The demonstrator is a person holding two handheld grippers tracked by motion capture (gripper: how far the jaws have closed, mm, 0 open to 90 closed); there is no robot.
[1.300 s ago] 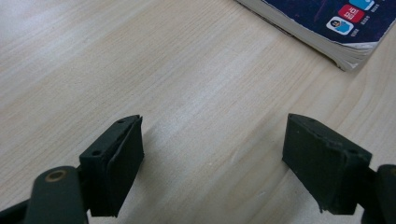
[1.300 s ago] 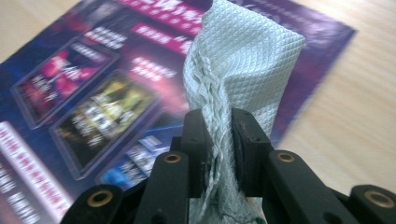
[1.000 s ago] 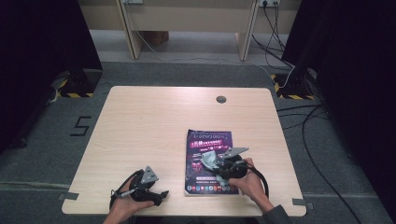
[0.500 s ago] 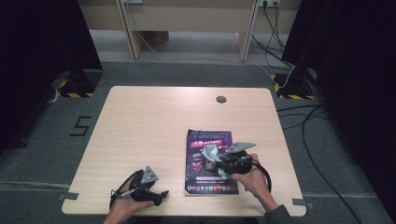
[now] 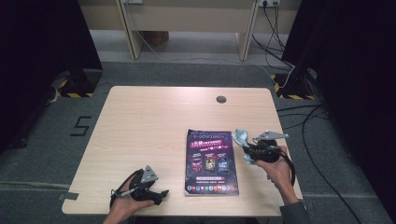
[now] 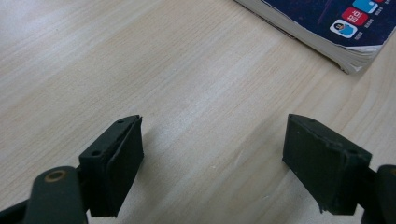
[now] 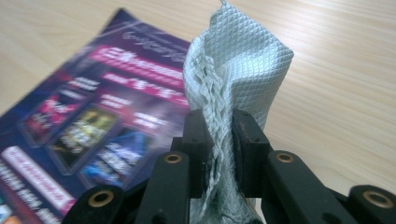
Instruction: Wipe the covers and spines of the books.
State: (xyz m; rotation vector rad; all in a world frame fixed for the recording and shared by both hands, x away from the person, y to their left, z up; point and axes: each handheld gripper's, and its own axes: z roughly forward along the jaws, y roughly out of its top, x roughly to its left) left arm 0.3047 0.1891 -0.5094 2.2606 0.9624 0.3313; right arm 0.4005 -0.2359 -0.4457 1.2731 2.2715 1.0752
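A pale grey-blue quilted cloth (image 7: 233,70) is pinched between the jaws of my right gripper (image 7: 218,140), which is shut on it. In the high view that gripper (image 5: 250,147) hangs just off the right edge of a dark purple book (image 5: 210,161), the cloth (image 5: 242,139) sticking up and leftward from it. The book (image 7: 93,112) lies flat on the table, cover up. My left gripper (image 5: 156,193) rests near the table's front left, open, with only bare wood between its jaws (image 6: 212,154). A corner of the book (image 6: 336,32) lies ahead of it.
The light wooden table (image 5: 154,121) has a round cable hole (image 5: 221,99) at the back right. Cables (image 5: 322,177) trail on the grey floor to the right. Dark curtains flank both sides, and wooden furniture legs (image 5: 128,28) stand behind.
My right gripper has carried the cloth off the book's cover to the right and slightly up, past the book's right edge. The left gripper has stayed put.
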